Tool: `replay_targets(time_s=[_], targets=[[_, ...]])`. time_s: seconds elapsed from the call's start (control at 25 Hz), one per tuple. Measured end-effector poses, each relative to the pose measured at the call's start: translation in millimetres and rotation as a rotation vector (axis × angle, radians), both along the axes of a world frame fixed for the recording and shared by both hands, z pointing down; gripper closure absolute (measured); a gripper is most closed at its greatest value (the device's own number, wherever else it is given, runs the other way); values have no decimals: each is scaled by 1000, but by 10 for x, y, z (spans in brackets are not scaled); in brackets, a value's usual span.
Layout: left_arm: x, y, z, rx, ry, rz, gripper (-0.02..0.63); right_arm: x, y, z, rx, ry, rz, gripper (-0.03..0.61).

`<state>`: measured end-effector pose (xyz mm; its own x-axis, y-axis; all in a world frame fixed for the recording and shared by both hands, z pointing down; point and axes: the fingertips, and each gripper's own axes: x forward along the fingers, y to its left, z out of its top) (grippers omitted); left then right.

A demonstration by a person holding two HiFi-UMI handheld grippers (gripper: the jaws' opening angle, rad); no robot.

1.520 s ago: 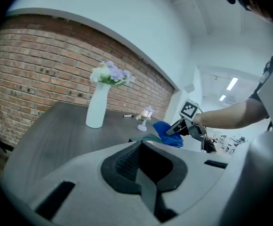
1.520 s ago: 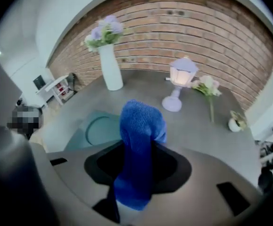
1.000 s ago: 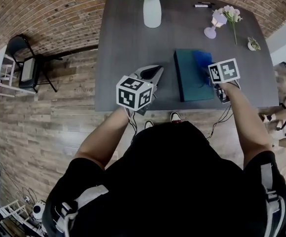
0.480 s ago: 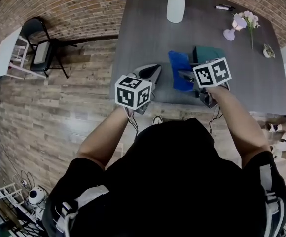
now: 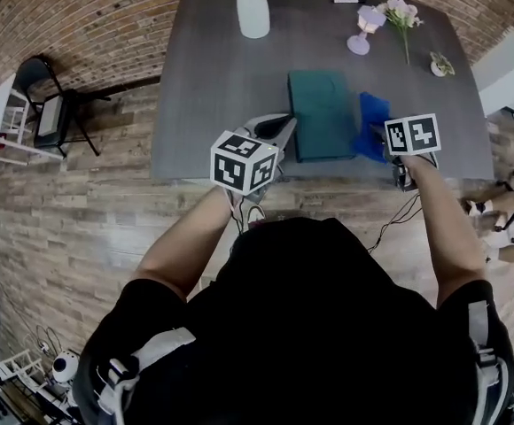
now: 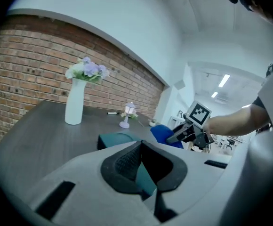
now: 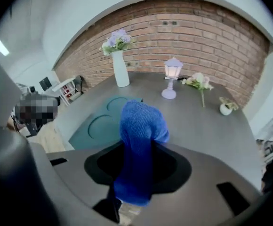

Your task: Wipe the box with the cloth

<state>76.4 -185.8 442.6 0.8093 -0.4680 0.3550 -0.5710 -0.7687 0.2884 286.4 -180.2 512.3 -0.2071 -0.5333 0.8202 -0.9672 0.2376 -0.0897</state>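
Plainly, the right gripper (image 7: 137,150) is clenched on the blue cloth (image 7: 141,121), just beside the teal box (image 5: 321,113) on the table (image 5: 213,87) and off its right edge. The left gripper (image 6: 140,146), jaws together on nothing, sits at the box's left edge. A sideways wipe could shove the unheld box — or tug the cloth loose.

Box (image 5: 322,113) on table (image 5: 213,87), near front edge; cloth (image 5: 371,128) just right of it. Vase (image 5: 253,9) behind, at far edge; lamp (image 5: 360,34) to its right.
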Motion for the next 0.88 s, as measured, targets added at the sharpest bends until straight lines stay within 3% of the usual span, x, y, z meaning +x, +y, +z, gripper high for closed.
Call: replay_targets(time_s=[0.08, 0.16, 0.28, 0.44, 0.52, 0.64, 0.72, 0.88], targets=[[261, 159, -9, 3, 1, 23, 604, 216, 88, -82, 38, 67, -28, 426], [396, 289, 10, 4, -12, 16, 604, 176, 126, -146, 74, 87, -97, 427], [362, 381, 19, 9, -37, -59, 604, -223, 129, -122, 106, 58, -242, 426], [83, 475, -17, 17, -66, -193, 604, -1025, 307, 96, 68, 24, -458, 426], [-79, 556, -19, 14, -77, -251, 604, -1518, 458, 89, 63, -48, -583, 426], [-304, 709, -54, 17, -87, -315, 604, -2173, 678, -128, 93, -269, -724, 426], [-406, 781, -77, 20, -80, -341, 604, -2265, 712, -236, 141, -330, -726, 426], [-477, 704, -53, 17, -80, -341, 604, -1849, 451, -380, 265, -265, -591, 428]])
